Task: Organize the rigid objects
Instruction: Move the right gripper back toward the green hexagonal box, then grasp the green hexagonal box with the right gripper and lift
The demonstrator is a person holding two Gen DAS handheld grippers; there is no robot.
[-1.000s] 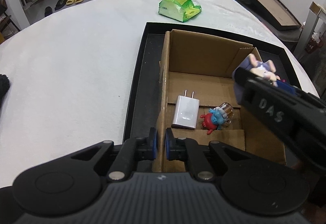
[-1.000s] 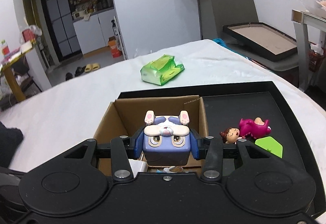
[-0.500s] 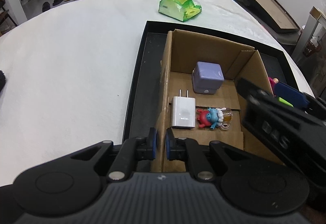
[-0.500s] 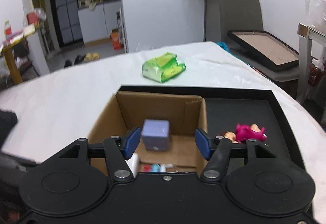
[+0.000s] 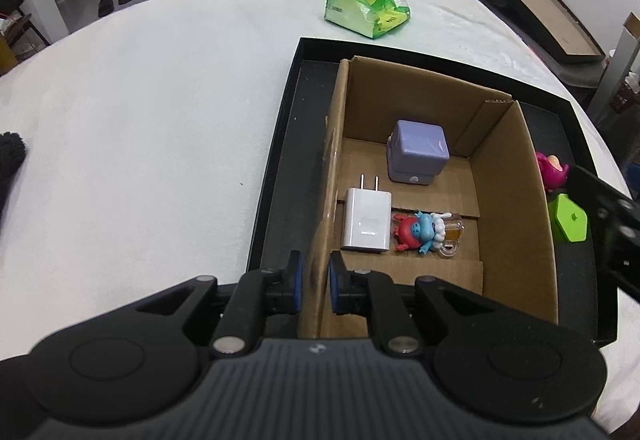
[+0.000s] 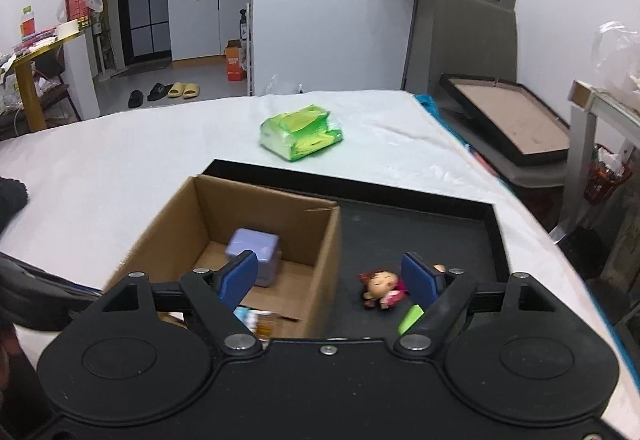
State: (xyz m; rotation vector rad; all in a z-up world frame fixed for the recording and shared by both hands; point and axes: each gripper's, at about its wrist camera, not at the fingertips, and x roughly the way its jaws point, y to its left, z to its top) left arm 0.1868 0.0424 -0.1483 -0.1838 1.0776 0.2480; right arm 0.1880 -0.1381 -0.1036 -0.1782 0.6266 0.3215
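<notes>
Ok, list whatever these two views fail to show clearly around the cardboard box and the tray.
- Pink doll: left wrist view, mostly hidden behind the cardboard box wall; the right wrist view shows it blurred.
- Green piece: right wrist view, mostly covered by the right gripper, whose jaws are opening with nothing between them.
- Purple cube toy: its face is turned away in both views.
- Left gripper: pinches the box wall; whether the pads press is not clear.
- Black tray: near right corner cut off.

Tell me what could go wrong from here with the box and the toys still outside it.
The left tongs pinch only the thin wall of the cardboard box; a tug could bend it or tip the box. The right tongs, jaws opening and empty, hang over the box's right wall, which they could clip while reaching for the doll. The green piece lies close beside that wall, awkward to grasp.
</notes>
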